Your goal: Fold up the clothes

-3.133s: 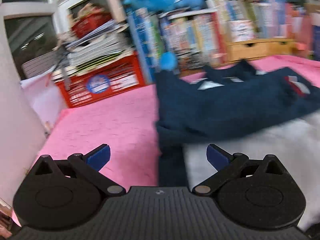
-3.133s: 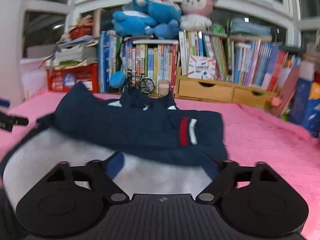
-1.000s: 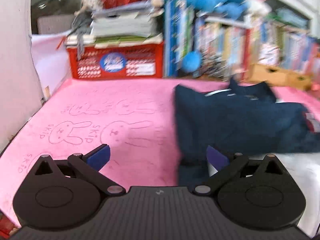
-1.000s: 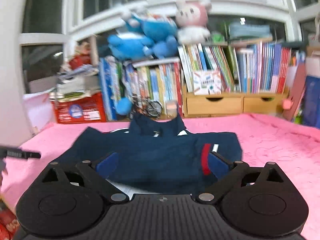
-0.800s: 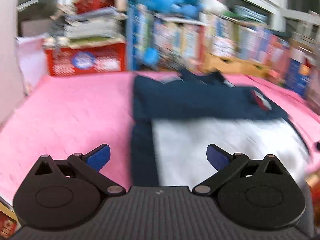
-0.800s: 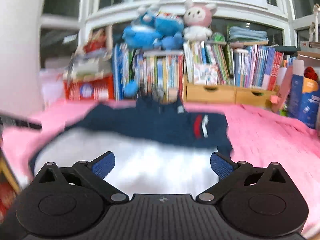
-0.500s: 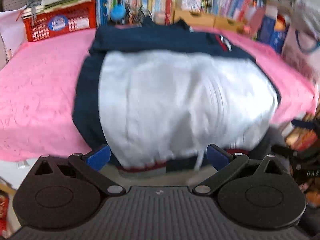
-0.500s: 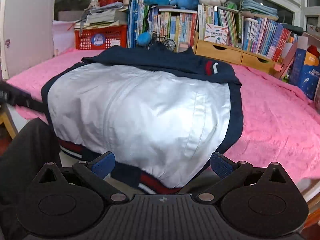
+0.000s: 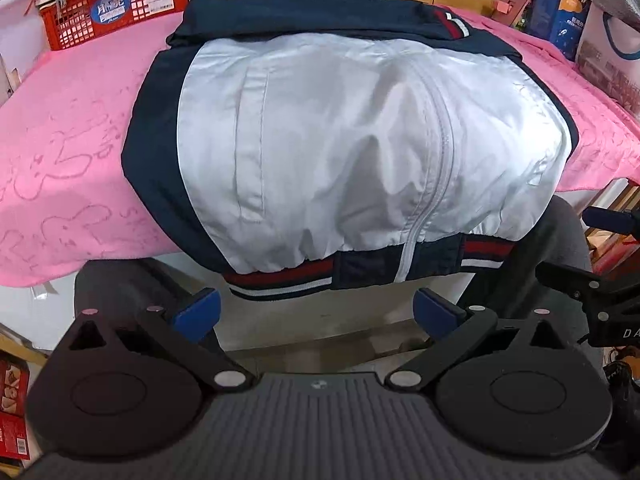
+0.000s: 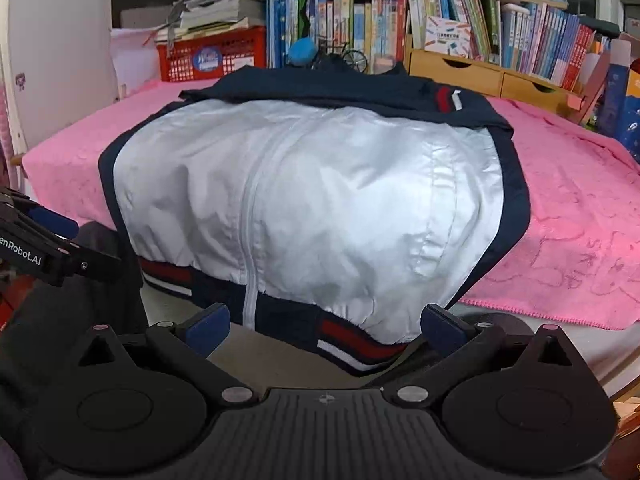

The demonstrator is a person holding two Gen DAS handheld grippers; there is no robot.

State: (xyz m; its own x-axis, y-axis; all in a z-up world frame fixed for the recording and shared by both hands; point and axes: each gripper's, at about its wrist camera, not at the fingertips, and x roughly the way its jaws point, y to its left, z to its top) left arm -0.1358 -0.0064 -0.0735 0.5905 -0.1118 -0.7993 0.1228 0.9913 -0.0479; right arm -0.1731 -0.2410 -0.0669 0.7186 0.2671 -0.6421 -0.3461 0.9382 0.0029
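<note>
You held both the left tool point(image 9: 316, 314) and the right tool point(image 10: 326, 328) apart before the jacket point(image 9: 340, 136)'s striped hem point(image 10: 344, 340), probably ready to pinch it for folding upward.

Left gripper point(image 9: 316, 310) and right gripper point(image 10: 326, 326), both spread wide, side by side, empty.
</note>
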